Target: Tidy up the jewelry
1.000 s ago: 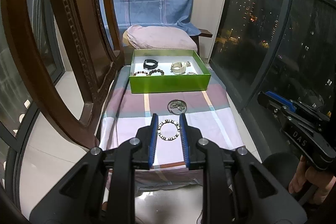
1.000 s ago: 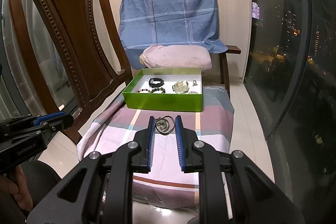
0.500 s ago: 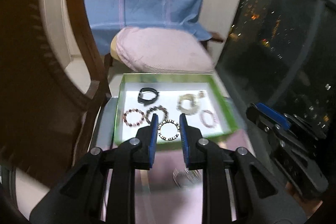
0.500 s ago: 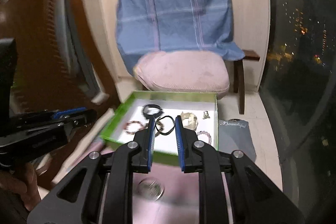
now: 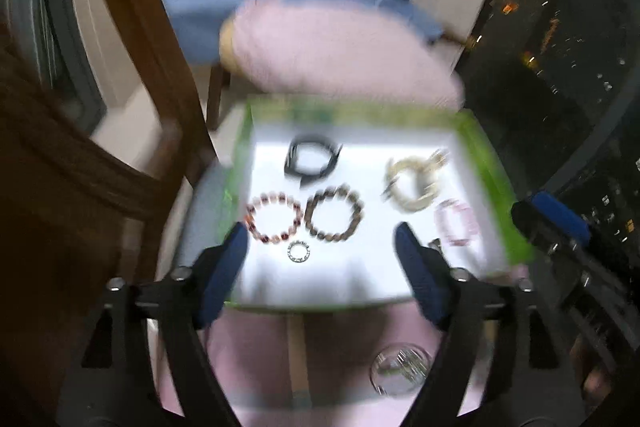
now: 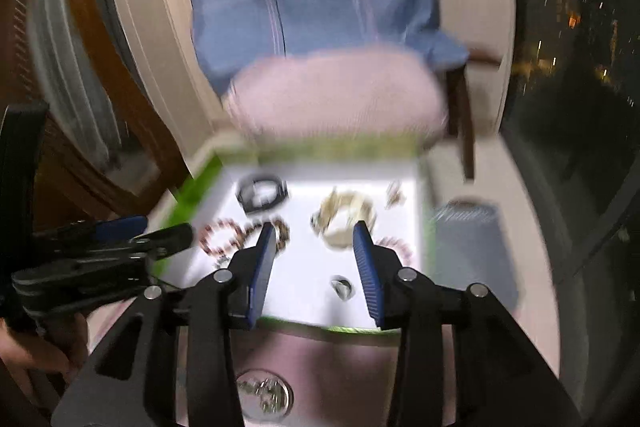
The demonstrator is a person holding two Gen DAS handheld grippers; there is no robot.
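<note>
Striped cloth [image 5: 256,379] covers the surface where the green box [image 5: 516,239] sits, its white floor already lined with bracelets, so I judge it the collecting place. My left gripper [image 5: 320,251] hangs over its near edge; its jaws have just been opening and now stand spread with nothing between them, the small studded ring [image 5: 299,251] lying loose on the floor below. My right gripper [image 6: 316,259] has likewise been parting, a small dark piece [image 6: 342,287] dropped beneath it. One clear round dish of bits [image 6: 264,395] waits outside on the cloth
</note>
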